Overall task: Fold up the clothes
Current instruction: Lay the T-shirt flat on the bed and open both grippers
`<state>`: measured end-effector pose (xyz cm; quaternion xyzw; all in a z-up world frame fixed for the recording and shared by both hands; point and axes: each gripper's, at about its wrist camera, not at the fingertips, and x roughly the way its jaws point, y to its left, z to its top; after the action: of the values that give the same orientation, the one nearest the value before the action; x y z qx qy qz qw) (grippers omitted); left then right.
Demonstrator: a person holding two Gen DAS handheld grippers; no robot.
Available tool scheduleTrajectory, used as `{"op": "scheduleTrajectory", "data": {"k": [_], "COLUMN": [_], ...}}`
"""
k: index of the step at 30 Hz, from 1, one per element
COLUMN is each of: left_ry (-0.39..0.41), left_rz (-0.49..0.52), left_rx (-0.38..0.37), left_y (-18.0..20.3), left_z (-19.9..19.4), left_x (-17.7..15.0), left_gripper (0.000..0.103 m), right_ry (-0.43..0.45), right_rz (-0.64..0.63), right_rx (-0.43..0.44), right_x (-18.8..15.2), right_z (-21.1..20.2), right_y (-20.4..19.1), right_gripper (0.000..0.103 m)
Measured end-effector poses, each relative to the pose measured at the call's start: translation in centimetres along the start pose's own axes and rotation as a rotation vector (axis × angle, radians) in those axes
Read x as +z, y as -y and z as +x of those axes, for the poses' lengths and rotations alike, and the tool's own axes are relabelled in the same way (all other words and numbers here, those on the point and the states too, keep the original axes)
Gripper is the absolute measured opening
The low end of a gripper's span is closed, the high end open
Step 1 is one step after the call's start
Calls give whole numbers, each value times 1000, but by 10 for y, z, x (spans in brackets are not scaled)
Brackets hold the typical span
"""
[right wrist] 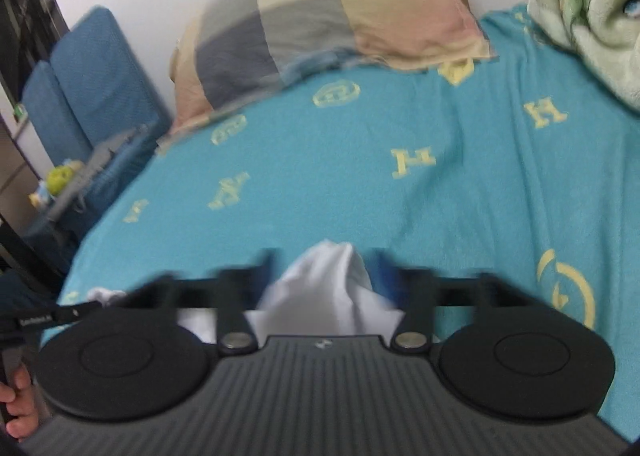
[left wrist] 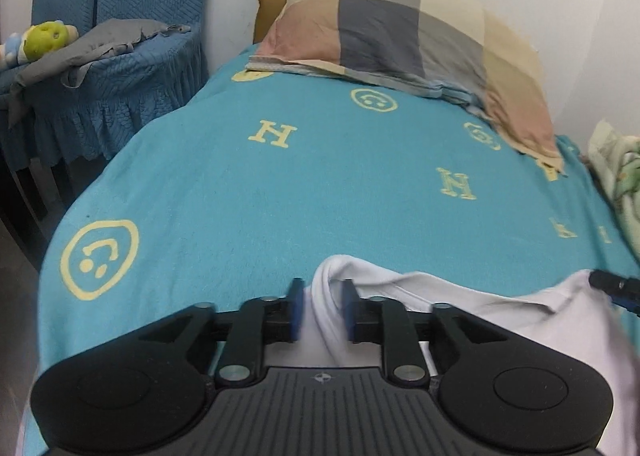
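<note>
A white garment [left wrist: 520,328] hangs stretched between my two grippers, low over a turquoise bedspread [left wrist: 320,176] printed with yellow letters and smiley faces. My left gripper [left wrist: 322,288] is shut on a folded edge of it, the blue pads close together with cloth pinched between them. In the right wrist view, which is blurred, my right gripper [right wrist: 326,260] holds a bunched peak of the white garment [right wrist: 320,296]; its fingers stand wider apart, with cloth filling the gap. The right gripper's tip [left wrist: 616,288] shows at the garment's far corner.
A checked pillow [left wrist: 400,24] lies at the head of the bed against the wall. A crumpled green blanket [right wrist: 592,8] sits on the bed's right side. Left of the bed stands a blue-covered chair [left wrist: 120,88] with a grey cloth [left wrist: 100,44] and a plush toy [left wrist: 44,40]. A hand [right wrist: 16,408] grips the left tool.
</note>
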<state>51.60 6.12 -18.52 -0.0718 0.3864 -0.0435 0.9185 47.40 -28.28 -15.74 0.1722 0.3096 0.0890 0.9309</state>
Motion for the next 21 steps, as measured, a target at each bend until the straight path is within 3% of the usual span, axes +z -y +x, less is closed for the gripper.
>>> {"op": "scheduleTrajectory", "data": {"k": [2, 6, 13, 21], "left_ry": [18, 70, 122, 64], "left_rz": [4, -64, -315, -602], "left_rx": [-21, -70, -109, -38], "left_y": [-1, -18, -80, -164], "left_z": [-28, -98, -218, -284], "left_x": [0, -9, -61, -121], "left_gripper": [54, 68, 70, 69], "right_ry": [26, 37, 44, 25], "right_rz": [-23, -58, -108, -11], "right_rx": [11, 36, 78, 99], "right_x": [4, 4, -42, -111], "right_z": [-21, -75, -198, -306], "right_y": [-8, -28, -44, -39], "right_gripper": [83, 83, 83, 83]}}
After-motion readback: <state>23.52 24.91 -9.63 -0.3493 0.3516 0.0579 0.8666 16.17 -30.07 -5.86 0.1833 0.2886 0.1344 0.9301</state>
